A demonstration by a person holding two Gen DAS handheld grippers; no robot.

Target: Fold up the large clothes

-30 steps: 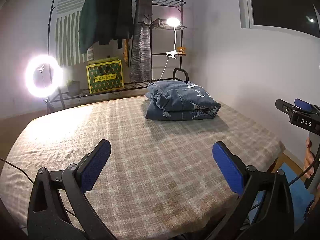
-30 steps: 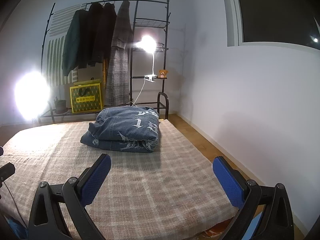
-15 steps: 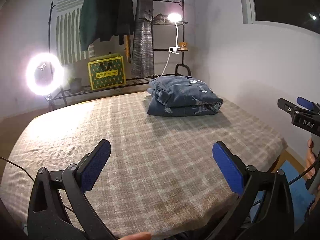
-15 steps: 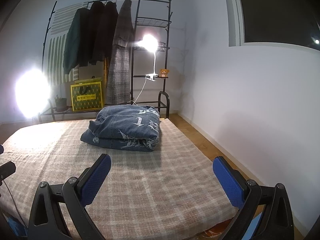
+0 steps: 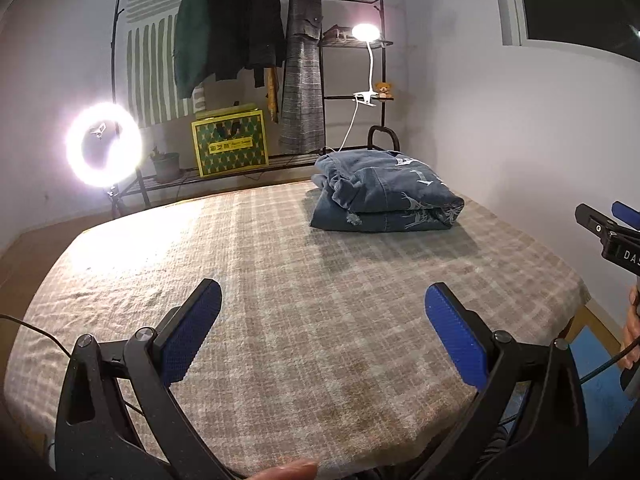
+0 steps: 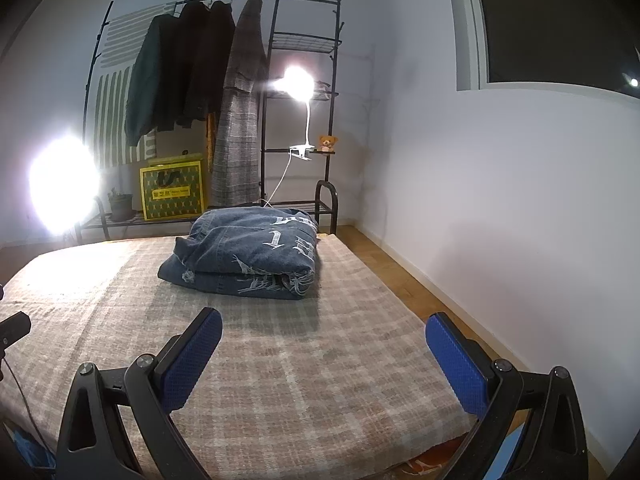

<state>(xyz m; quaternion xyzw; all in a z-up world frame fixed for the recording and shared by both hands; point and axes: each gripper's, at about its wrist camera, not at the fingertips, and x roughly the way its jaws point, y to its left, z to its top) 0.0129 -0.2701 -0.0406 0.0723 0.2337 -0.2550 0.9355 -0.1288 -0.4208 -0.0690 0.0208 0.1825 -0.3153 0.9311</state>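
A folded dark blue denim garment [image 5: 384, 194] with white print lies at the far right of the checked beige bed cover [image 5: 280, 300]. It also shows in the right wrist view [image 6: 248, 256], far centre of the cover [image 6: 300, 380]. My left gripper [image 5: 322, 332] is open and empty, held above the near part of the bed, well short of the garment. My right gripper [image 6: 324, 356] is open and empty, also above the near part. Its body shows at the right edge of the left wrist view [image 5: 612, 232].
A black clothes rack [image 5: 248, 40] with hanging coats stands behind the bed, with a yellow-green box [image 5: 230, 142] and a potted plant [image 5: 165, 164] on its low shelf. A ring light [image 5: 104, 146] glows left; a clip lamp [image 5: 366, 34] right. The white wall [image 6: 520, 200] runs along the right.
Both grippers have drawn back and tilted slightly, so the garment sits a little lower in both views. Jaws stay open. The garment has not moved.
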